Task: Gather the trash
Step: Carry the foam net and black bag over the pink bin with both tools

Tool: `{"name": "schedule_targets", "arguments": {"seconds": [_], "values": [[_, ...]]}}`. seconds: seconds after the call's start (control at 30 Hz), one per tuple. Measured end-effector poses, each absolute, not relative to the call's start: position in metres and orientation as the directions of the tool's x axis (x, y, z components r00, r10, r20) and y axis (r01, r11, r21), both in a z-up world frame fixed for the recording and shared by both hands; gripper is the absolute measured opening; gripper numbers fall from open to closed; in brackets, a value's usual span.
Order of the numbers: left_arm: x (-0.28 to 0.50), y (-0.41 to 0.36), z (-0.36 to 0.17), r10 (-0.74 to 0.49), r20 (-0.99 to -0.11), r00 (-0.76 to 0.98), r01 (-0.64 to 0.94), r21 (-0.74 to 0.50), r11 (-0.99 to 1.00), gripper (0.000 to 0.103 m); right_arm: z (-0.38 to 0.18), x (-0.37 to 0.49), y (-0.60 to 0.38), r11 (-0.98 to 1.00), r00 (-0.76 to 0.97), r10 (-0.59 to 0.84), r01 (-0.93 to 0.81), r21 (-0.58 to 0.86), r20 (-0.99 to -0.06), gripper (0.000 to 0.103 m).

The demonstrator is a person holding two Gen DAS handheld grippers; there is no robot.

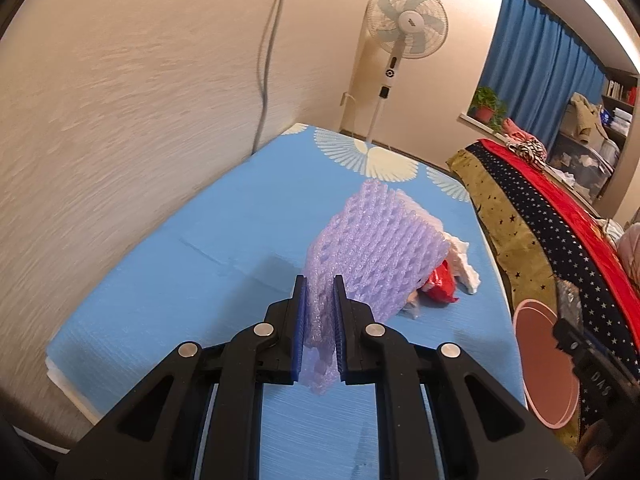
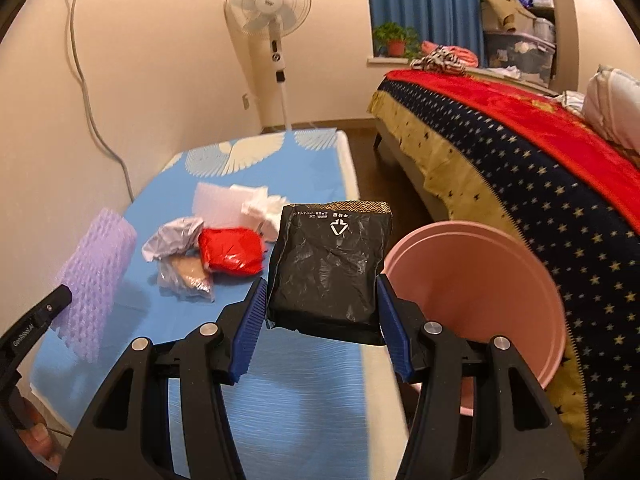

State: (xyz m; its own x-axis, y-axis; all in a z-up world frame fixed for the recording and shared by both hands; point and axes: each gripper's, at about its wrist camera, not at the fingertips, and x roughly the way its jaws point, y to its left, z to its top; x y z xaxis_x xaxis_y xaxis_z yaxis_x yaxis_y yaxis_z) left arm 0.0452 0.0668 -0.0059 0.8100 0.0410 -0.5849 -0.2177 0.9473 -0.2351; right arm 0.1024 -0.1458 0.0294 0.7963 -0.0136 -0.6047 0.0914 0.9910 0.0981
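The left tongs (image 1: 319, 312) are clenched on a purple foam net (image 1: 372, 248), lifted above the blue desk (image 1: 180, 272). The right tongs (image 2: 320, 316) grasp a black packet (image 2: 328, 268) by its sides, just left of the pink bin (image 2: 480, 292) beside the desk. Beyond the right tongs, to their left, lie a red wrapper (image 2: 232, 254), a clear bag (image 2: 188, 280), crumpled grey plastic (image 2: 176, 238) and white tissue (image 2: 260, 208). A fan (image 2: 267, 8) stands farthest.
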Motion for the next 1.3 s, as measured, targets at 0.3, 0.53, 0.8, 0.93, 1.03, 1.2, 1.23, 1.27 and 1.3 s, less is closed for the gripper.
{"name": "schedule_targets", "arguments": {"seconds": [0.3,0.53,0.8,0.93,1.03,1.2,1.23,1.27,1.3], "values": [[0.040,0.054,-0.001,0.002,-0.575,0.818,-0.170,-0.238,0.956,0.012,0.045,0.085,-0.169,0.988,0.817,-0.051,0.124,0.089,-0.574,0.055],[0.040,0.044,0.000,-0.021,-0.572,0.820,-0.141,-0.237,0.961,0.012,0.049,0.079,-0.181,0.984,0.823,-0.073,0.151,0.092,-0.564,0.055],[0.045,0.028,0.001,-0.044,-0.570,0.821,-0.111,-0.234,0.966,0.012,0.049,0.078,-0.200,0.976,0.825,-0.104,0.191,0.103,-0.555,0.055],[0.047,0.016,0.001,-0.059,-0.566,0.822,-0.088,-0.229,0.970,0.013,0.048,0.078,-0.211,0.970,0.825,-0.120,0.216,0.111,-0.552,0.055],[0.049,0.007,0.000,-0.071,-0.561,0.825,-0.067,-0.220,0.973,0.013,0.049,0.078,-0.218,0.966,0.827,-0.132,0.230,0.116,-0.547,0.055],[0.054,-0.010,-0.002,-0.088,-0.559,0.824,-0.033,-0.202,0.979,0.013,0.050,0.076,-0.229,0.959,0.832,-0.151,0.254,0.125,-0.534,0.055],[0.055,-0.012,-0.002,-0.091,-0.560,0.823,-0.028,-0.201,0.979,0.013,0.050,0.075,-0.231,0.957,0.833,-0.155,0.259,0.127,-0.532,0.055],[0.057,-0.015,-0.003,-0.095,-0.561,0.823,-0.024,-0.201,0.979,0.012,0.050,0.075,-0.233,0.956,0.833,-0.159,0.264,0.129,-0.530,0.055],[0.058,-0.017,-0.003,-0.097,-0.561,0.822,-0.021,-0.200,0.980,0.013,0.051,0.074,-0.236,0.954,0.834,-0.163,0.270,0.130,-0.528,0.055]]}}
